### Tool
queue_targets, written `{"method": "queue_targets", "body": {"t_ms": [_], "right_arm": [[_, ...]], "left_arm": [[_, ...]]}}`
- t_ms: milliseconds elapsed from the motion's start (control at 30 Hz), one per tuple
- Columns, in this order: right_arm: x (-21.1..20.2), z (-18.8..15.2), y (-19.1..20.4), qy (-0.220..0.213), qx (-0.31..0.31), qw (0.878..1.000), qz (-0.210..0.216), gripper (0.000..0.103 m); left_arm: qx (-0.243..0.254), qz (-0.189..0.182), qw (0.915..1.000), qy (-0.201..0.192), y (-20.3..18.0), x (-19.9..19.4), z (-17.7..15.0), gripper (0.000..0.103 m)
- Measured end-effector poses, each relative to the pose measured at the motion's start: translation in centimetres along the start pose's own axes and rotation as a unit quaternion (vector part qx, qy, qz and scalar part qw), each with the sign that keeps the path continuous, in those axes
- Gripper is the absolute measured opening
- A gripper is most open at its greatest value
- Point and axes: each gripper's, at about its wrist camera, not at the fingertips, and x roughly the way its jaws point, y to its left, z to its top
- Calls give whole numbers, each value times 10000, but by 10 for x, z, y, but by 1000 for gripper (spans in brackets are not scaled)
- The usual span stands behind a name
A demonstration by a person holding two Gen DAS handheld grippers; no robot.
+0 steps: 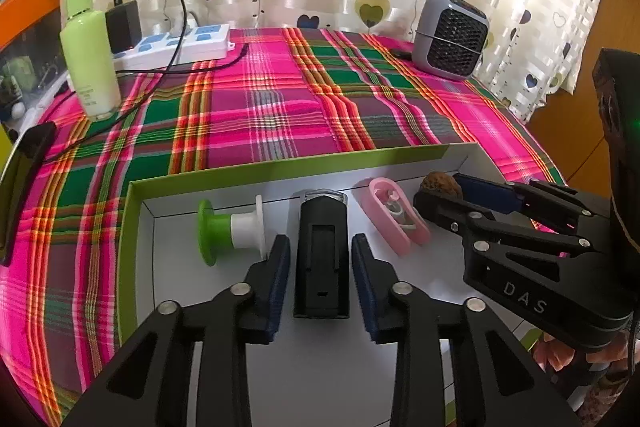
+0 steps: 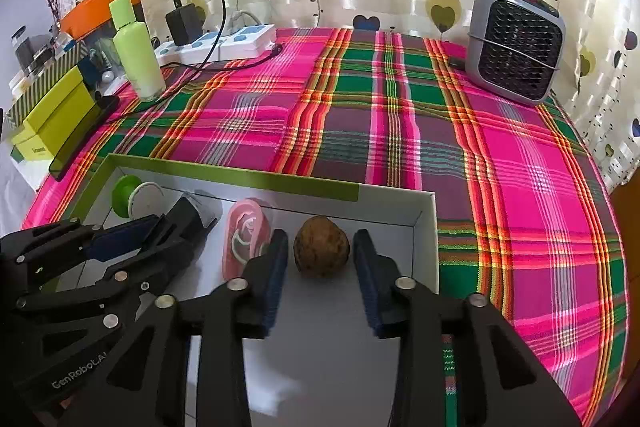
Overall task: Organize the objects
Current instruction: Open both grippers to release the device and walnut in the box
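Your left gripper (image 1: 320,267) stands apart astride the black clip-backed device (image 1: 322,251), a stiff, slick-looking case in the box (image 1: 168,183); take its flat long sides. Your right gripper (image 2: 320,267), also apart, flanks the walnut (image 2: 321,251) at its 12 o'clock: light, hard, apt to roll, so pinch its widest middle.

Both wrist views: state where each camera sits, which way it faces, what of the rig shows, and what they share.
Left wrist: on the left gripper, facing forward over the black device in the box; the right gripper shows at right.
Right wrist: on the right gripper, facing the walnut; the left gripper shows at left.
Shared: box, pink case, heater, plaid cloth.
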Motion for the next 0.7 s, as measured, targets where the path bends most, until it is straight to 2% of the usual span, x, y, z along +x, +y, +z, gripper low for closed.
{"method": "queue_targets", "body": {"t_ms": [67, 367, 700], "right_arm": [[-1, 0, 1, -16, 5, 10000, 1, 45], [-9, -4, 3, -55, 18, 9999, -87, 47], [-24, -12, 3, -168, 180, 9997, -49, 47]], "left_arm": [[-4, 6, 10000, -16, 1, -1, -1, 33], [-12, 71, 9999, -88, 0, -11, -4, 39], [-45, 142, 9996, -224, -4, -26, -12, 40]]}}
